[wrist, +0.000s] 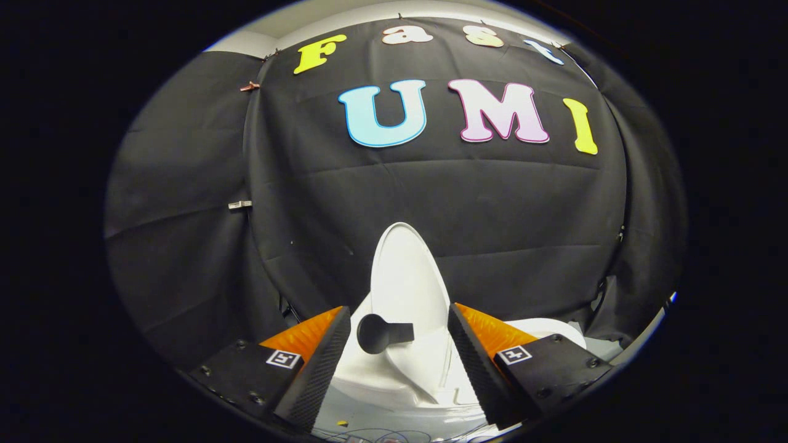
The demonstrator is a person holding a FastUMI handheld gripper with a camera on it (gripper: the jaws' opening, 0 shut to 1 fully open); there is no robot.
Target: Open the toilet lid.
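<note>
Illumination is even and moderate, falling from above; the white toilet lid (406, 277) reads bright with soft highlights and no blown glare; the black cloth wall (431, 203) absorbs light, showing only faint crease shading. Fisheye distortion bows straight lines, strongest toward the left and right of the frame. Focus is sharp at centre; the hand-held gripper (399, 369), fingers spread apart, looks slightly soft at the lower frame, with shadow beneath it.
</note>
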